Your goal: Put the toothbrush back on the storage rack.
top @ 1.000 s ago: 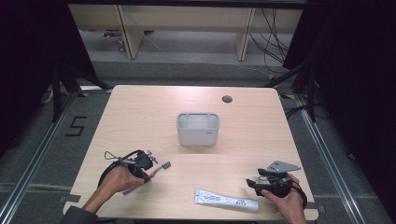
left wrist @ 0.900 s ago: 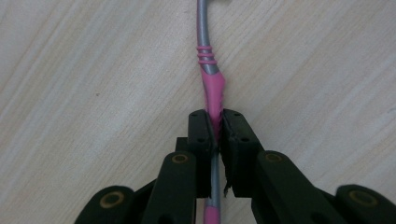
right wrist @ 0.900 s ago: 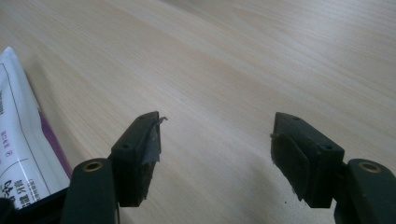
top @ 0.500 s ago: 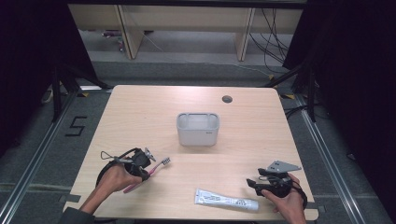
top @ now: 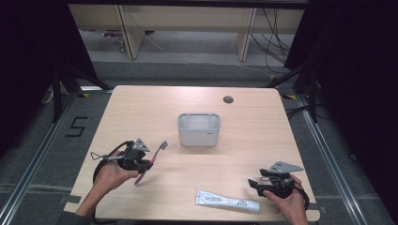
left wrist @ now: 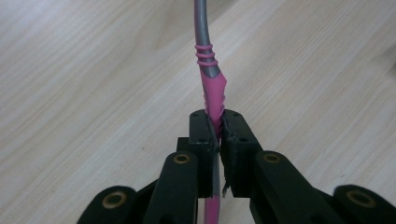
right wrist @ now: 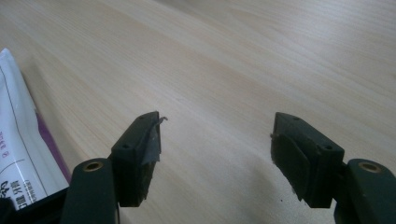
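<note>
Left gripper (top: 149, 161) pinches a pink toothbrush (top: 151, 161) above the counter (top: 141, 112).

In the left gripper view the 2 jaws press together on the toothbrush's pink handle (left wrist: 214, 100), its grey neck running away from them; its head points toward the grey box (top: 199, 129). The right gripper (right wrist: 215, 140), jaws spread with nothing between, sits just beside the white tube (top: 227, 200).

Left gripper (top: 141, 161) grips toothbrush (top: 151, 162), off table (top: 141, 117).

Wooden table (top: 141, 112) — grey bin (top: 199, 130), toothpaste tube (top: 227, 200), perhaps grommet (top: 228, 99).
</note>
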